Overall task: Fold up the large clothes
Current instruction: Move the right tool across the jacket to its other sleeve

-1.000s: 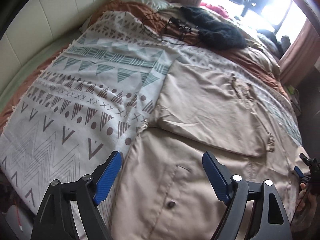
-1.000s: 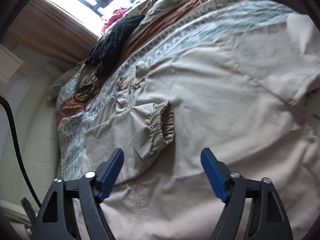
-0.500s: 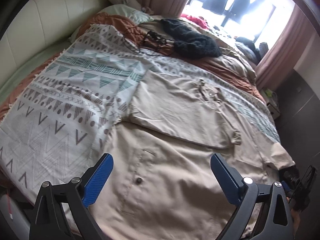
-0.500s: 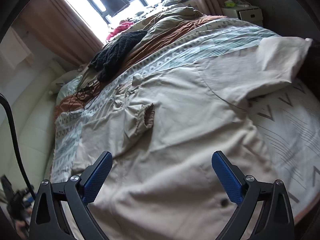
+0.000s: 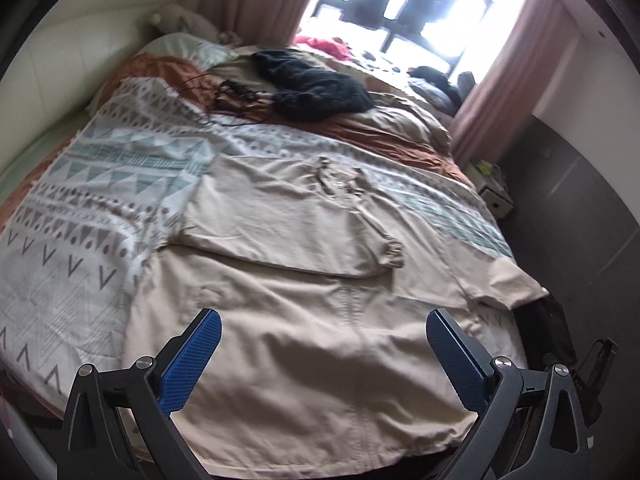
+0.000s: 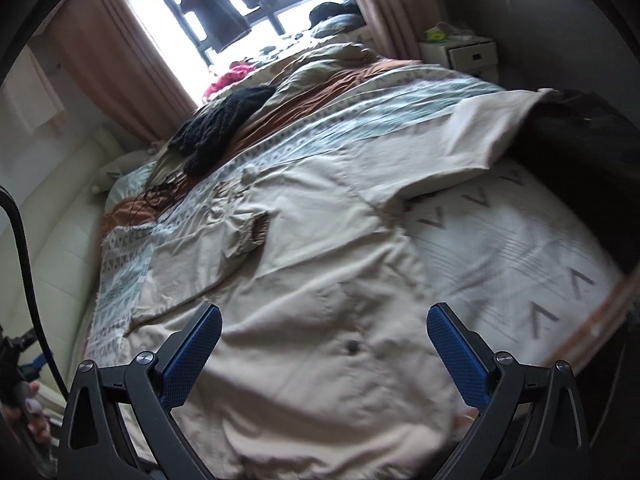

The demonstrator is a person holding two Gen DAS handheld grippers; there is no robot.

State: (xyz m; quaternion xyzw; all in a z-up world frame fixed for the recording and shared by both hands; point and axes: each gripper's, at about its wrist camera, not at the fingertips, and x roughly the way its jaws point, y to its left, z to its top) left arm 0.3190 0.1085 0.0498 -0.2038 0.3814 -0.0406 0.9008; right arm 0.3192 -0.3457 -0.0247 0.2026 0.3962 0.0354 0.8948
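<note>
A big beige coat [image 5: 304, 344] lies spread flat on the bed, on a patterned blanket [image 5: 92, 208], which gives it a wide, level surface to fold on. 1 sleeve [image 5: 288, 236] is already folded in across the chest, its gathered cuff [image 5: 394, 250] resting on the body of the garment; that narrows this side toward a neat rectangle. The other sleeve [image 6: 492, 128] is not yet folded: it reaches out over the blanket toward the bed's edge, its end touching a dark object [image 6: 580, 136] I cannot identify. The left gripper [image 5: 320, 364] hangs above the coat's near hem with its jaws wide apart and nothing between them. The right gripper [image 6: 324, 360] is likewise spread and empty, above the lower front near a button [image 6: 353, 346]. Both sit clear of the cloth, likely so the person can see the whole coat and choose the next hold. I judge that the outstretched sleeve comes next. A black knit [image 5: 316, 88] and some cables [image 5: 236, 96] lie well apart, near the pillows.
</note>
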